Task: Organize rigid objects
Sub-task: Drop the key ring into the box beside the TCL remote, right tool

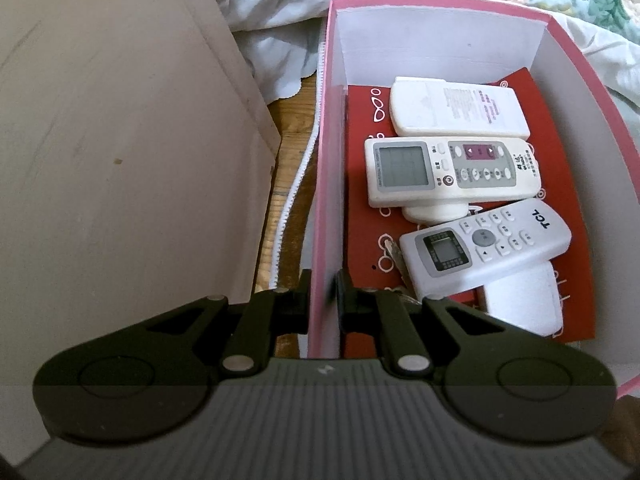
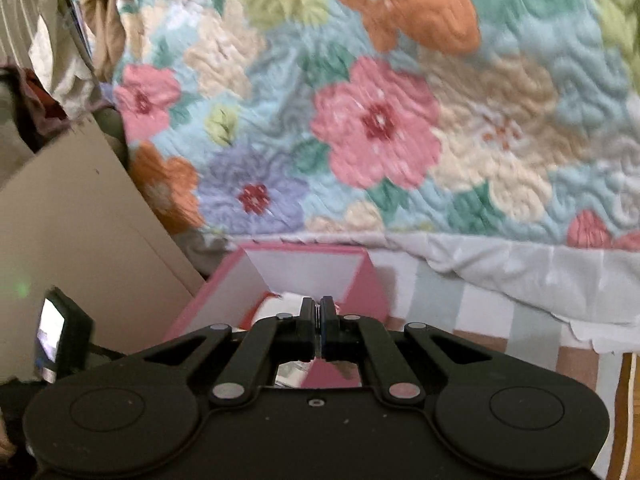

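Note:
A pink box (image 1: 326,184) with white inner walls stands on the floor. Three white remote controls lie in it on a red card (image 1: 360,184): one face down at the back (image 1: 456,108), one with a screen in the middle (image 1: 452,170), a TCL one (image 1: 486,246) in front. My left gripper (image 1: 323,294) is shut on the box's left wall, one finger inside, one outside. My right gripper (image 2: 319,308) is shut and empty, above the box (image 2: 364,288), which shows small below it.
A beige cabinet panel (image 1: 120,140) stands left of the box. A strip of wooden floor (image 1: 288,160) and a white zipper edge lie between them. A flowered quilt (image 2: 376,120) hangs behind the box. A small lit screen (image 2: 52,334) sits at left.

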The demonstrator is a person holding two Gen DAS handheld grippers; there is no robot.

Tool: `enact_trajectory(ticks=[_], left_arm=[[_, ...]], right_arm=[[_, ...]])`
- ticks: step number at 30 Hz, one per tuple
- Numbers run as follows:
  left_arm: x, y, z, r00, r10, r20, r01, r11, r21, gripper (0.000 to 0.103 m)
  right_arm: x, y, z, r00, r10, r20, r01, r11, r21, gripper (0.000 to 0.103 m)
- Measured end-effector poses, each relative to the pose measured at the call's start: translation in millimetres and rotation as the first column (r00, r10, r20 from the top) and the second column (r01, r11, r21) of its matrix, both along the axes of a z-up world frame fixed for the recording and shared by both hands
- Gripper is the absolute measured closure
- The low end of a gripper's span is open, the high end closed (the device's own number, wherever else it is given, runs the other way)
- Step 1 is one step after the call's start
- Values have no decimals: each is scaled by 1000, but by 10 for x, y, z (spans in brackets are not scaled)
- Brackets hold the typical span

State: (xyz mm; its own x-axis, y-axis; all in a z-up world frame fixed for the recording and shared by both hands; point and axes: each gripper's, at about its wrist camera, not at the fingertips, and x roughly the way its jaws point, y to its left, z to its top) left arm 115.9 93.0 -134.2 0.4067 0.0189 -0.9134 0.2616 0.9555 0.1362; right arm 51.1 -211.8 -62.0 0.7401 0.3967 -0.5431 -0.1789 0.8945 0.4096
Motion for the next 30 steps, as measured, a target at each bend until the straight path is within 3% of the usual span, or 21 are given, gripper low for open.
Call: enact_trajectory(ticks=[7, 13, 18, 24, 28, 30], left_arm=[[-39, 25, 18, 1000, -14, 13, 14, 1000, -14, 94], [-75, 33, 35, 999, -20, 27, 21, 1000, -20, 94], [-86, 92, 49, 999, -21, 29, 22, 998, -51, 94], [-109, 128, 51, 999, -18, 29, 20, 997, -71, 96], [-124, 125, 42, 999, -34, 30, 36, 997, -68, 97], [-111, 126, 31, 999, -37, 29, 38, 997, -67, 97]], right_arm=[[-27, 353, 255, 997, 64, 47, -65, 998, 19, 99], [131, 747, 231, 992, 120, 30, -123, 986, 114, 99], [306, 1067, 45, 985, 165, -56, -154, 975, 162, 99], [504, 1319, -402, 961, 177, -210, -114, 952, 283, 98], [664, 1389, -648, 929, 196, -314, -103, 952, 288, 94], [671, 1341, -653, 931, 174, -322, -80, 955, 286, 92]])
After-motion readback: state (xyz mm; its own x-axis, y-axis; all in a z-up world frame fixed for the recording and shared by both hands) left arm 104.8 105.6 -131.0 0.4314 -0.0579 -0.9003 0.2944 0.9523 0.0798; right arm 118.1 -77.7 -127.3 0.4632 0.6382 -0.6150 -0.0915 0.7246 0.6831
